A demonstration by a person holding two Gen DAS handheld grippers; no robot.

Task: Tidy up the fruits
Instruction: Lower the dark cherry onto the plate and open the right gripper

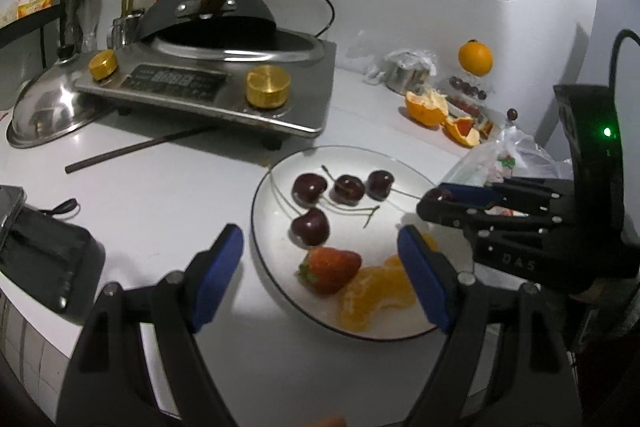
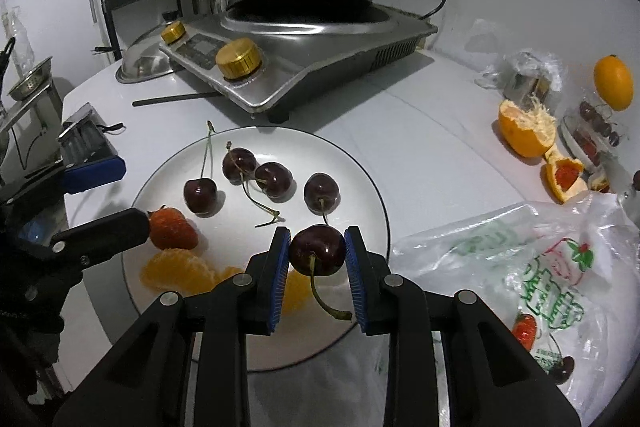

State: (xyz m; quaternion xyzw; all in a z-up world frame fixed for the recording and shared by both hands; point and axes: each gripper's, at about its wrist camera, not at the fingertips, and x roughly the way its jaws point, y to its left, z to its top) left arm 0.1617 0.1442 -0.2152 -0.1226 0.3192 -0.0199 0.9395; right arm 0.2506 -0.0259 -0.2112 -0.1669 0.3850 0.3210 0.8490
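The right gripper (image 2: 318,253) grips a cherry (image 2: 317,250) above the plate (image 2: 360,163), placement pending jaw release, while the left gripper (image 1: 320,267) hangs open, empty.

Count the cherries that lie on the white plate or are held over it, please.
5: four on the plate at; one cherry in the right tongs. More lie in the far container, uncounted.
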